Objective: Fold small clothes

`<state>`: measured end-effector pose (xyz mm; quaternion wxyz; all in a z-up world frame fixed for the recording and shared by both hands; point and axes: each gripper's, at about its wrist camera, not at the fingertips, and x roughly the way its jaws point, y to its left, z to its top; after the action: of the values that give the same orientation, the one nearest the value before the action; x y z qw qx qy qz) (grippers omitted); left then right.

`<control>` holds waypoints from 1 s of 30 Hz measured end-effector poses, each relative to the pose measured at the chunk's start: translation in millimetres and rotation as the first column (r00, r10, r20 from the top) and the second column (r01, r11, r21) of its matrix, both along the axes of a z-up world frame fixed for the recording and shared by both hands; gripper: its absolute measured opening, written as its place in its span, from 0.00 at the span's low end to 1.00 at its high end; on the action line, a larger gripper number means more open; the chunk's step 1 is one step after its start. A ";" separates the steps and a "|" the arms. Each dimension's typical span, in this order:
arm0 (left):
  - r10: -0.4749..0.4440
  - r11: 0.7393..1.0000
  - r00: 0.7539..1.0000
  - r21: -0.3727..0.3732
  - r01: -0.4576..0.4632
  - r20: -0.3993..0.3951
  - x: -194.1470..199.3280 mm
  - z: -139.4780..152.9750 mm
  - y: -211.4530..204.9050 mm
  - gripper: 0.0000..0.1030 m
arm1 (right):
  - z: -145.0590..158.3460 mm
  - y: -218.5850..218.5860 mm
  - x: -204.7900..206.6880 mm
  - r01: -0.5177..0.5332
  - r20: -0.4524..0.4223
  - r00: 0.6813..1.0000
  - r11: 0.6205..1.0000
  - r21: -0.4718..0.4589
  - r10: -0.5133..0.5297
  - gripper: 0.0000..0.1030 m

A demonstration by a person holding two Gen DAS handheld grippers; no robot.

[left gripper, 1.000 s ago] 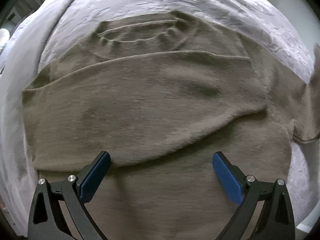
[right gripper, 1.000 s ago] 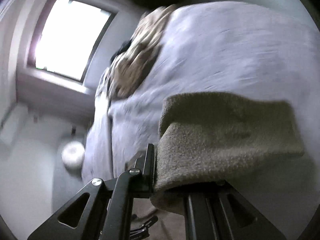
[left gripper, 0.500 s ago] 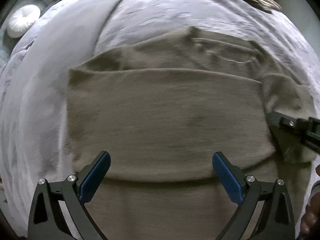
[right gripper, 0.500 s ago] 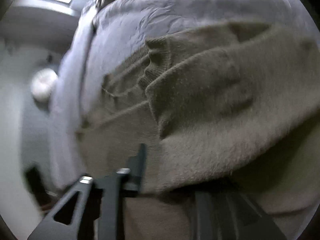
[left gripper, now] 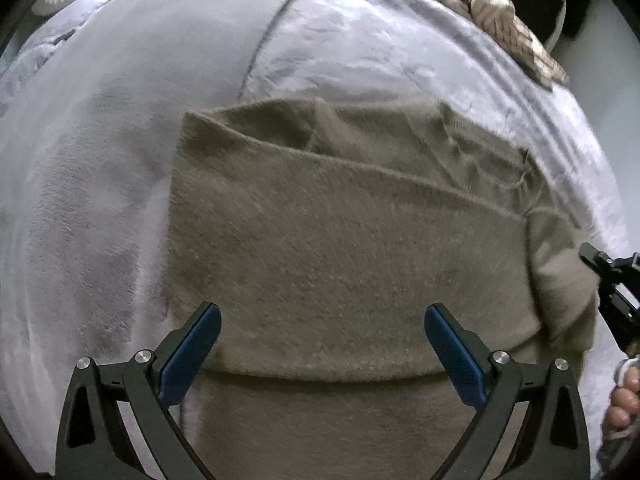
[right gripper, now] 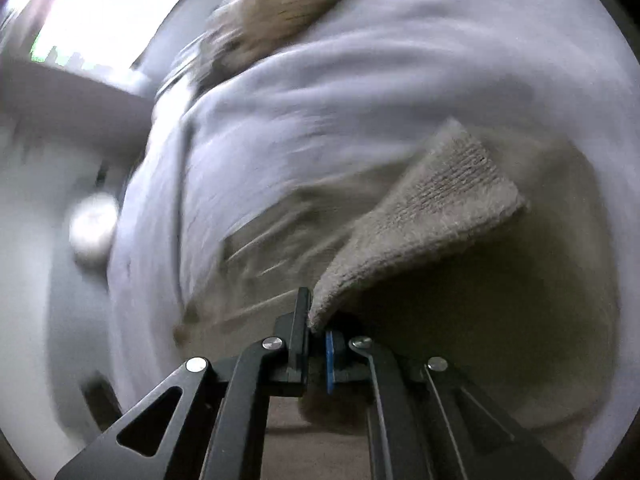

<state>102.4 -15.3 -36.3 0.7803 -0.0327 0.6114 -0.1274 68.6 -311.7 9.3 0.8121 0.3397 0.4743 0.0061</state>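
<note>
A taupe knit sweater [left gripper: 340, 260] lies on the bed with its lower part folded up over the chest; the neckline shows at the top right. My left gripper [left gripper: 322, 336] hovers over the fold, jaws wide open, blue pads [left gripper: 192, 352] clear of the cloth. In the right wrist view a sleeve [right gripper: 432, 216] of the sweater is lifted, its cuff end pinched in my right gripper [right gripper: 318, 328], whose jaws are closing tight on it. The right gripper [left gripper: 612, 280] also shows at the sweater's right side in the left wrist view.
A pale lilac plush blanket [left gripper: 100, 160] covers the bed under the sweater. A patterned beige cloth [left gripper: 500, 20] lies at the far edge. A white round object [right gripper: 94, 232] sits on the floor beside the bed. A person's hand [left gripper: 624, 400] is at the right rim.
The left gripper has slid across the sweater, which now sits further right in its view. The right gripper swung the sleeve across and down over the sweater body.
</note>
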 end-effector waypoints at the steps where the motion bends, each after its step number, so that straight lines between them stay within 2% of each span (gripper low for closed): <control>1: 0.011 1.000 1.000 -0.025 -0.011 0.000 2.5 1.5 5.7 0.99 | 1.1 14.6 5.3 -0.066 -0.002 0.998 0.998 -0.020 0.066 0.06; 4: 0.048 0.995 0.999 -0.086 -0.048 -0.009 -11.0 9.9 8.2 0.99 | -11.8 65.5 19.7 -0.245 -0.068 0.969 0.966 -0.080 0.239 0.09; 6: 0.064 0.991 0.998 -0.118 -0.066 -0.016 -6.8 15.2 10.4 0.99 | -27.5 89.0 22.7 -0.318 -0.154 0.942 0.940 -0.120 0.299 0.13; 8: 0.072 0.987 0.997 -0.144 -0.074 -0.019 -10.3 20.7 20.5 0.99 | -37.6 97.1 18.0 -0.342 -0.201 0.928 0.933 -0.115 0.315 0.19; 10: 0.066 0.984 0.997 -0.165 -0.070 -0.027 -10.7 18.1 19.2 0.99 | -37.3 90.6 2.8 -0.333 -0.187 0.930 0.940 -0.072 0.316 0.35; 11: 0.058 0.982 0.998 -0.176 -0.063 -0.033 -9.7 16.2 16.5 0.99 | -34.8 85.9 -2.5 -0.323 -0.178 0.934 0.945 -0.047 0.310 0.49; 13: 0.037 0.980 0.998 -0.192 -0.046 -0.047 -11.0 12.3 11.3 0.99 | -29.7 71.3 -19.7 -0.286 -0.173 0.945 0.958 -0.024 0.278 0.55; 16: 0.002 0.977 0.997 -0.214 -0.019 -0.075 -15.8 7.1 2.6 0.99 | -28.9 39.7 -48.1 -0.210 -0.197 0.958 0.978 0.001 0.206 0.55; 20: -0.033 0.968 0.993 -0.251 0.003 -0.112 -13.9 -0.6 -13.4 0.99 | -35.2 -17.5 -87.9 0.003 -0.254 0.967 0.997 0.077 0.017 0.55; 22: -0.041 0.968 0.993 -0.251 0.012 -0.112 -11.2 -2.7 -21.7 0.99 | -40.4 -44.7 -110.7 0.125 -0.264 0.960 0.986 0.112 -0.092 0.55; 25: -0.044 0.969 0.992 -0.246 0.015 -0.116 -4.5 -5.3 -33.4 0.97 | -49.5 -76.2 -135.0 0.302 -0.253 0.936 0.929 0.213 -0.246 0.55; 26: -0.046 0.970 0.992 -0.244 0.016 -0.116 -2.7 -5.1 -36.3 0.94 | -52.5 -84.4 -139.1 0.351 -0.248 0.924 0.904 0.243 -0.292 0.55; 27: -0.052 0.970 0.992 -0.243 0.023 -0.117 -0.8 -4.9 -38.8 0.77 | -54.8 -94.5 -142.8 0.392 -0.242 0.912 0.881 0.267 -0.332 0.55; 28: -0.065 0.971 0.991 -0.236 0.036 -0.118 1.6 -4.6 -41.5 0.55 | -56.1 -100.2 -142.9 0.410 -0.237 0.905 0.869 0.276 -0.352 0.49; 29: -0.069 0.974 0.991 -0.221 0.042 -0.116 3.1 -4.2 -42.9 0.43 | -55.6 -104.7 -141.3 0.419 -0.235 0.902 0.868 0.265 -0.363 0.20; 30: -0.076 0.974 0.990 -0.221 0.049 -0.115 4.3 -3.5 -42.4 0.20 | -53.8 -107.7 -137.5 0.413 -0.247 0.901 0.882 0.228 -0.358 0.06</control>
<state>106.6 -57.7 -39.8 0.7285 -0.1067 0.6414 -0.2158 -68.9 -419.4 -44.5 0.6908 0.5355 0.4697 -0.1242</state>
